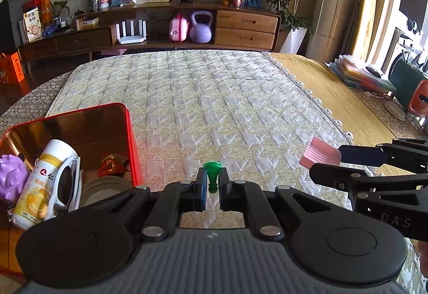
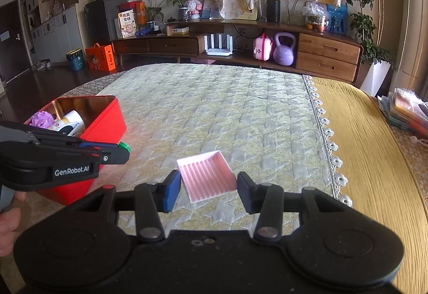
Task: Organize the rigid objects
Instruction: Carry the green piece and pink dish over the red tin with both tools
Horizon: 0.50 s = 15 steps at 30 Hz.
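My left gripper (image 1: 212,181) is shut on a small green peg-shaped piece (image 1: 212,173), held above the quilted mat; in the right wrist view the green piece (image 2: 124,146) pokes out of the left gripper (image 2: 121,149). My right gripper (image 2: 207,185) is shut on a pink ribbed square tray (image 2: 207,177), tilted, its corners against both pads; in the left wrist view the pink tray (image 1: 319,151) shows at the right gripper (image 1: 329,160). A red tin box (image 1: 128,130) stands at the left, holding a white bottle (image 1: 44,181), white sunglasses (image 1: 68,181) and a purple toy (image 1: 12,177).
The quilted cream mat (image 2: 227,112) covers the table, with a lace edge and yellow cloth (image 2: 374,160) to its right. Stacked folders (image 1: 358,72) and a coaster (image 1: 394,108) lie at the far right. A wooden sideboard (image 2: 326,56) stands beyond.
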### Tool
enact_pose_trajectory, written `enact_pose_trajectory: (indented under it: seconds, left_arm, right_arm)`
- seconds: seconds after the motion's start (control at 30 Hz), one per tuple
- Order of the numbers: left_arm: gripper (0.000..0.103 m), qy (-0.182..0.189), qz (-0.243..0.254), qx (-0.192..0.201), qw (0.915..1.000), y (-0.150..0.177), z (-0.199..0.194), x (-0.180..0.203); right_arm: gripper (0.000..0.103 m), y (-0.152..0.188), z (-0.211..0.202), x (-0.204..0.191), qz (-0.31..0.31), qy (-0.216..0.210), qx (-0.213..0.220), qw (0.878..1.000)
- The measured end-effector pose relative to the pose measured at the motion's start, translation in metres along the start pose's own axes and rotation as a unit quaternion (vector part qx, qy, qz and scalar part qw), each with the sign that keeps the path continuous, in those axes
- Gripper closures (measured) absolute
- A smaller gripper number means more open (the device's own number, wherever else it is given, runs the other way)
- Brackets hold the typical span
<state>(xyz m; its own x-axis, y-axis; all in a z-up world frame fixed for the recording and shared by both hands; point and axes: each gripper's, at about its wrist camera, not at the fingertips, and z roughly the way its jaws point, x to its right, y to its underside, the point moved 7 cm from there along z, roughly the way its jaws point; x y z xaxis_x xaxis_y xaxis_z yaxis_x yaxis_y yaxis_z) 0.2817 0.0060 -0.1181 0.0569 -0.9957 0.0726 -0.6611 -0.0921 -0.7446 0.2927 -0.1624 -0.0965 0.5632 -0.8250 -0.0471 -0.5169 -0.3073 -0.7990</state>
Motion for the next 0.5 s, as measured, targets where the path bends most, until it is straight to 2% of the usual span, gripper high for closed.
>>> enact_pose_trajectory:
  seconds: [0.5]
  left_arm:
    - [0.095, 0.009, -0.022, 0.017, 0.9996, 0.0, -0.071, -0.024]
  right_arm:
    - [0.057, -0.013, -0.051, -0.063, -0.035, -0.009, 0.01, 0.999]
